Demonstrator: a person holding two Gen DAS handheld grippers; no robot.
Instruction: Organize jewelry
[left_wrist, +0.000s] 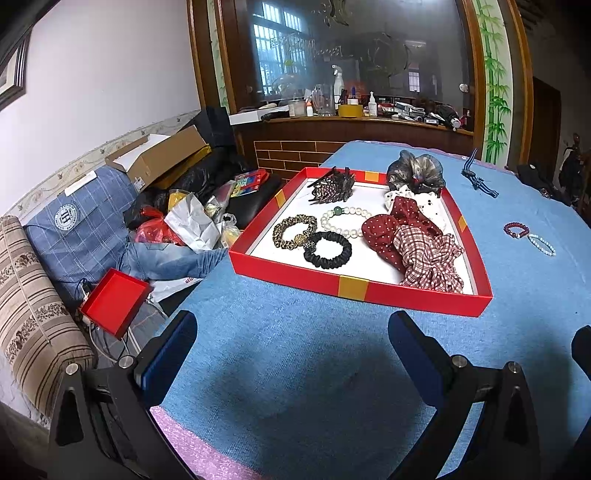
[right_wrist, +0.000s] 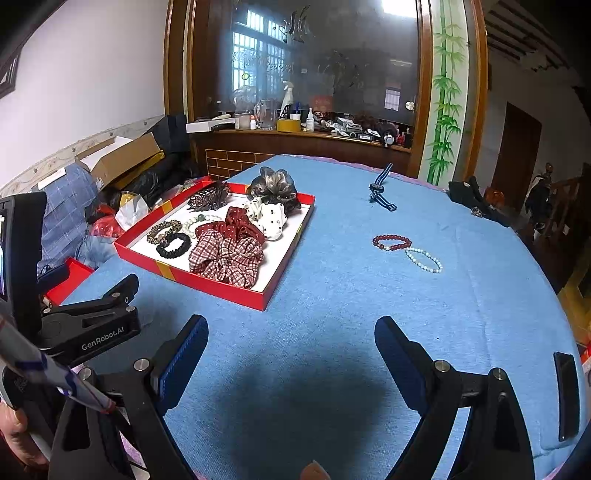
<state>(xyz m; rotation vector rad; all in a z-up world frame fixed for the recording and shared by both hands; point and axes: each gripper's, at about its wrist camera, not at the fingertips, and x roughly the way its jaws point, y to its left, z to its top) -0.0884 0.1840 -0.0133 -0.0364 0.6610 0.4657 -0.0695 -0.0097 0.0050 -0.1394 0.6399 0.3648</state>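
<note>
A red tray with a white floor sits on the blue tablecloth and holds several scrunchies, a white bead bracelet, a black scrunchie and a dark claw clip. Loose on the cloth to its right lie a dark red bead bracelet, a pale blue bead bracelet and a striped blue hair tie. My left gripper and right gripper both hover open and empty over bare cloth, short of these items.
A cluttered sofa with bags, a cardboard box and a small red box borders the table's left edge. A black phone lies at the near right. My left gripper's body shows left of the right one. A wooden counter with bottles stands behind.
</note>
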